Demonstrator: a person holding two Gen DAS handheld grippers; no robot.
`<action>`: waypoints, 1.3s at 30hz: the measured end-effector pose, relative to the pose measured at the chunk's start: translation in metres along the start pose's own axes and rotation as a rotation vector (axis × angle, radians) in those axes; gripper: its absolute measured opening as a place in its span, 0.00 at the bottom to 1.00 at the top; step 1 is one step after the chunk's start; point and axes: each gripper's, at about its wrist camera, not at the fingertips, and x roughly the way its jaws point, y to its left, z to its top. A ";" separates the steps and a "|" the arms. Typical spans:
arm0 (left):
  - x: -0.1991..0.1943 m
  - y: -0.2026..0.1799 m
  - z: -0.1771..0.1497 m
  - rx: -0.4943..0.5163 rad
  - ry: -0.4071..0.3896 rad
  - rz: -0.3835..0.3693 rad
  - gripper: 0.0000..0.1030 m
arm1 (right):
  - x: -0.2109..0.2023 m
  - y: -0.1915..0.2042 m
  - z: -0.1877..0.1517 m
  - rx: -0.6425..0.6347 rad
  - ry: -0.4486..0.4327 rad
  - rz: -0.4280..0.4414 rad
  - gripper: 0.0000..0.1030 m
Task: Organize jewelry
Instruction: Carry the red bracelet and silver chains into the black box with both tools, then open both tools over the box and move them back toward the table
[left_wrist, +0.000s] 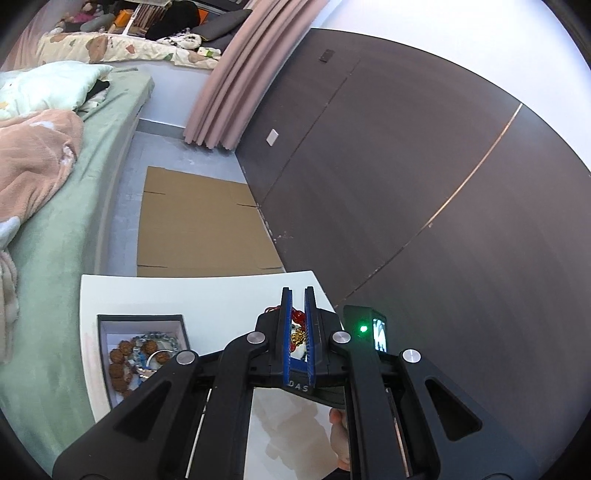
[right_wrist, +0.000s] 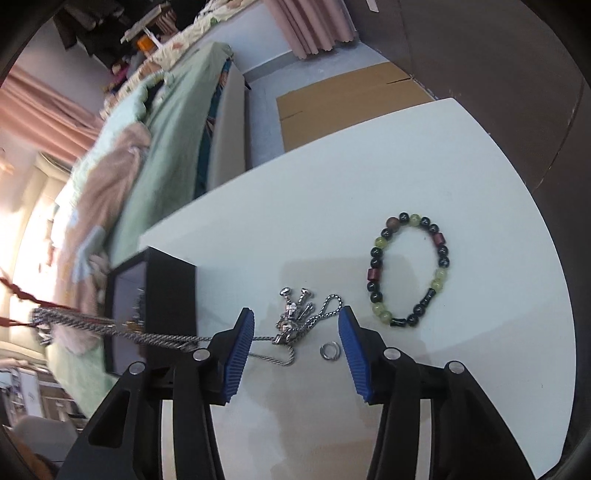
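A tangle of jewellery — red round beads (left_wrist: 297, 316) with a gold-coloured chain piece (left_wrist: 298, 336) — sat pinched between the blue ribbed pads of the left tool (left_wrist: 298, 295), whose jaws were pressed nearly together on it, above the white tabletop (left_wrist: 184, 291). Below and to the left of that tool stood a black-rimmed open jewellery box (left_wrist: 142, 317) holding brown knobbly bead strands (left_wrist: 122, 360) and a pale blue bead bracelet (left_wrist: 162, 338).

In the right wrist view, the right tool (right_wrist: 295, 319) had its blue pads spread, with nothing gripped. Between them on the tabletop lay a silver twisted-rope chain with small metal charms (right_wrist: 295, 314); the chain ran left past the left pad toward the black box (right_wrist: 170, 295). A small silver ring (right_wrist: 328, 350) lay just inside the right pad. Well to the right of the pads rested a round bracelet of dark, pale green and maroon beads (right_wrist: 408, 269), flat on the tabletop.

Beyond the tabletop were a bed with a green sheet (left_wrist: 74, 221), flattened brown cardboard (left_wrist: 199, 221) on the floor, and a dark wood-panelled wall (left_wrist: 406, 184).
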 end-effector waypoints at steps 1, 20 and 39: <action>-0.001 0.002 -0.001 -0.003 -0.001 0.005 0.07 | 0.003 0.002 -0.001 -0.004 0.006 -0.005 0.41; -0.041 0.060 -0.002 -0.097 -0.050 0.101 0.07 | -0.025 0.020 -0.007 -0.026 -0.111 0.030 0.14; -0.025 0.113 -0.027 -0.197 0.018 0.217 0.56 | -0.132 0.116 -0.014 -0.194 -0.342 0.236 0.14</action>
